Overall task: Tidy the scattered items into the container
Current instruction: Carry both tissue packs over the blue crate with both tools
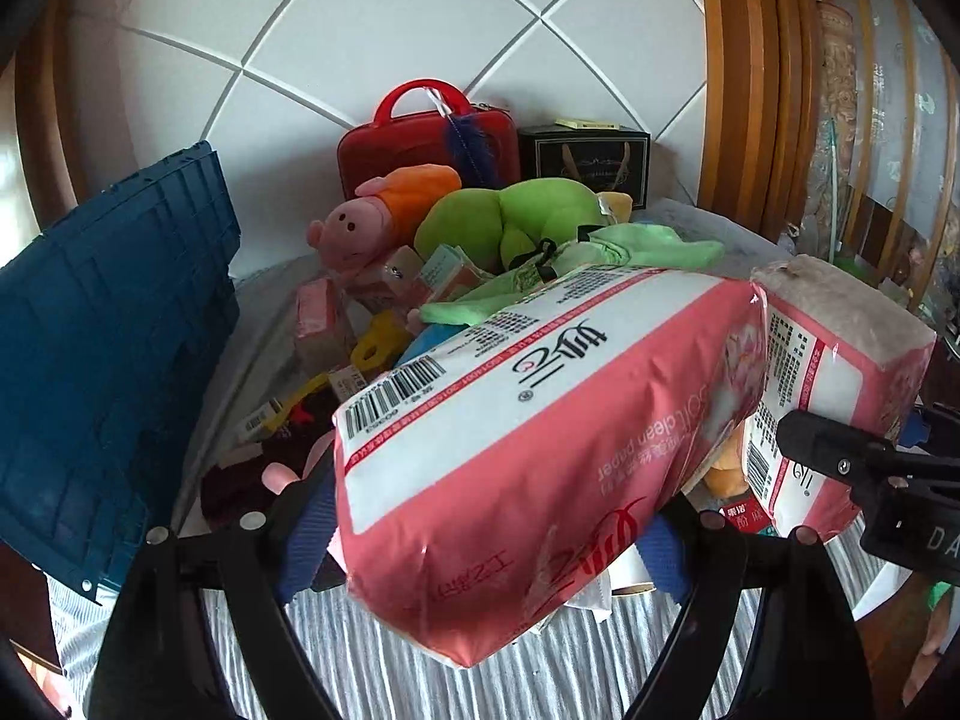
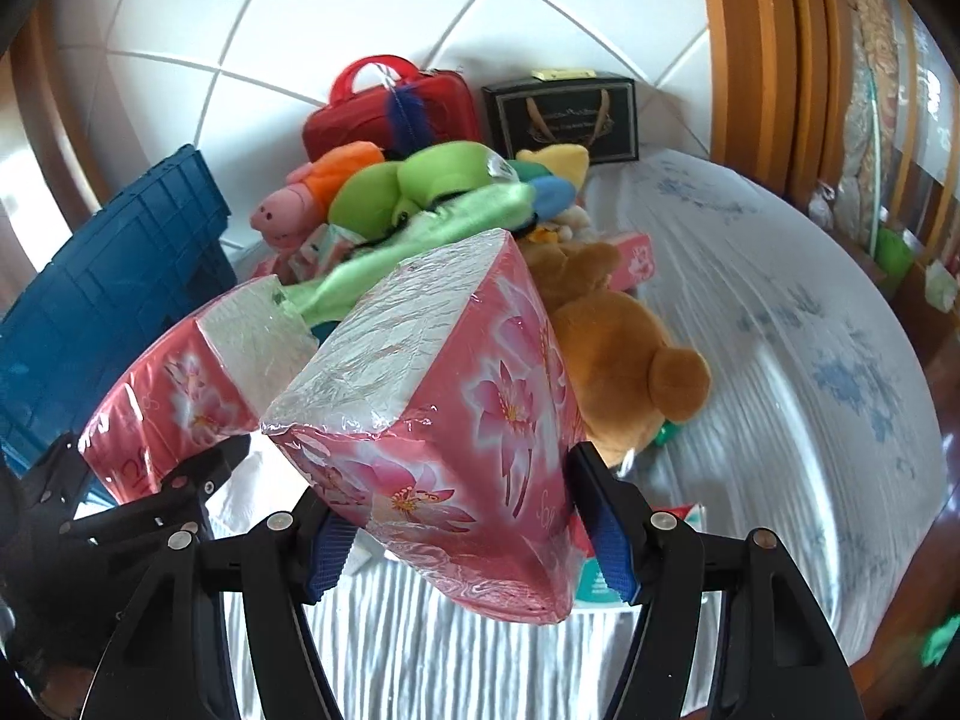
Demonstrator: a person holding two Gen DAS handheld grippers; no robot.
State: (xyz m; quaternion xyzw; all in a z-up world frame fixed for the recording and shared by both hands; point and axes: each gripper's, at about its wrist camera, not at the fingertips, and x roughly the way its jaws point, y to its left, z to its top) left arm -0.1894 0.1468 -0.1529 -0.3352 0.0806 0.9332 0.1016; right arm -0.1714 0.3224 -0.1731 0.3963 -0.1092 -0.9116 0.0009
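Between my left fingers (image 1: 480,531) sits a long pink plastic-wrapped pack of tissue paper (image 1: 528,420), barcode side up. The blue pads press its two flanks, so the fingers stand fairly wide and clamped on it. Its near end juts toward the lens and hides most of the right pad. Between my right fingers (image 2: 474,531) sits a second pink flowered tissue pack (image 2: 432,420), tilted, its clear-wrapped end facing up, gripped at a middling width with both pads against its sides. The two packs hang side by side, nearly touching, above the grey-and-white striped cloth (image 2: 420,648). Each camera catches the other pack only partly, and the neighbouring black fingers poke in from the frame edge.

Beyond the packs lies a heap I can only partly read: a light green satin cloth (image 1: 630,243), a brown plush bear (image 2: 612,360) whose face is turned away, small pink cartons (image 1: 318,312) and yellow plastic bits (image 1: 372,348), mostly buried. A pink pig plush in orange (image 1: 372,210) and a lime green plush (image 1: 510,216) top the pile.

Left of the heap a dark blue ribbed plastic crate (image 1: 108,360) stands tilted, its opening out of my view. At the back, against the white tiled wall (image 1: 360,30), stand a red handled case (image 1: 420,138) and a black gift box (image 1: 582,162).
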